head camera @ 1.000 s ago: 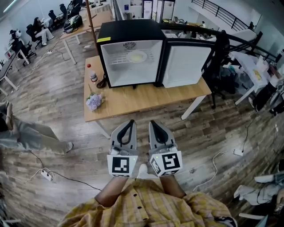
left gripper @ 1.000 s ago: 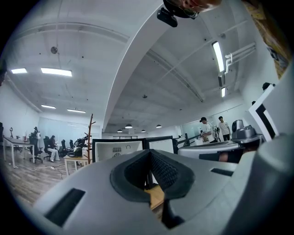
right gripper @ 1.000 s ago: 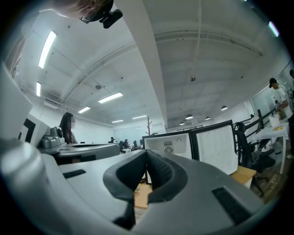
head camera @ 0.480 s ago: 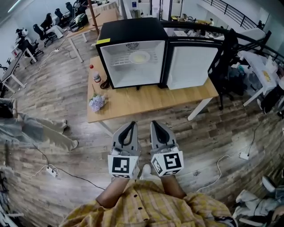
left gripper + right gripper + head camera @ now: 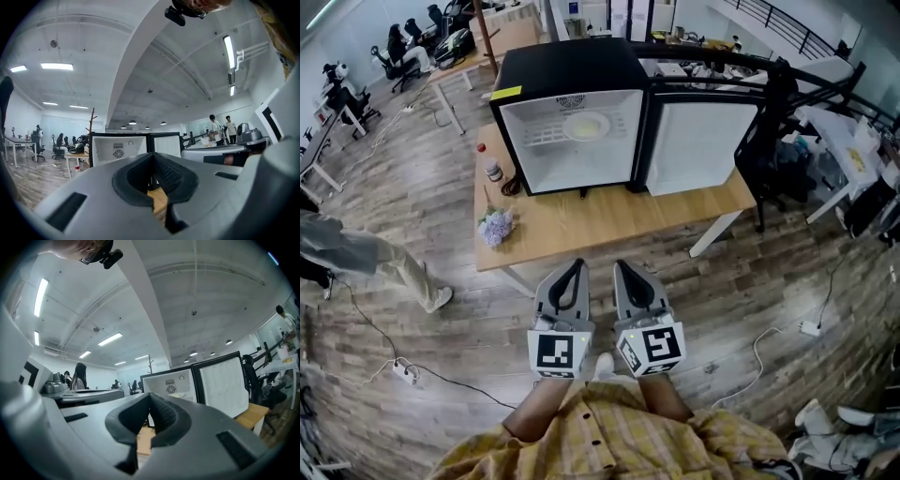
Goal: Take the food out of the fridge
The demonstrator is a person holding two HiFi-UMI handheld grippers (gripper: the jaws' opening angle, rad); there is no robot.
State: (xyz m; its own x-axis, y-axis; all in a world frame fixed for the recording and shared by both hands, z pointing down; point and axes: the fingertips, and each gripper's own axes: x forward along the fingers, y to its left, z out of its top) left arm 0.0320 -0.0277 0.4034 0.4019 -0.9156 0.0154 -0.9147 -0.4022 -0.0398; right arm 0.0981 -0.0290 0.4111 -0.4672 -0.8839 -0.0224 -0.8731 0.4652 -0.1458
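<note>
Left gripper (image 5: 577, 265): jaws closed tip to tip, nothing between them. Only the pale tabletop shows through the loop behind the pads.

Right gripper (image 5: 620, 266): jaws likewise closed and empty. The two grippers are held side by side, level, close together but not touching.

Fridge (image 5: 567, 67): a small black unit standing on a wooden table (image 5: 609, 220), straight ahead of both sets of jaws and well apart from them. Its door (image 5: 698, 136) is swung fully open, off to the right of the right jaws. The white interior falls left of the left jaws' line in the left gripper view and right of the right jaws' line in the right gripper view, so it lies between the two lines of aim.

Food (image 5: 584, 125): a pale round item on the wire shelf inside the fridge, far beyond the jaw tips. What kind of food it is cannot be told.

Ahead and left of the left jaws, on the table: a bunch of flowers (image 5: 495, 225) and a red-capped bottle (image 5: 493, 171). A passer-by (image 5: 356, 258) is on the floor far to the left.
</note>
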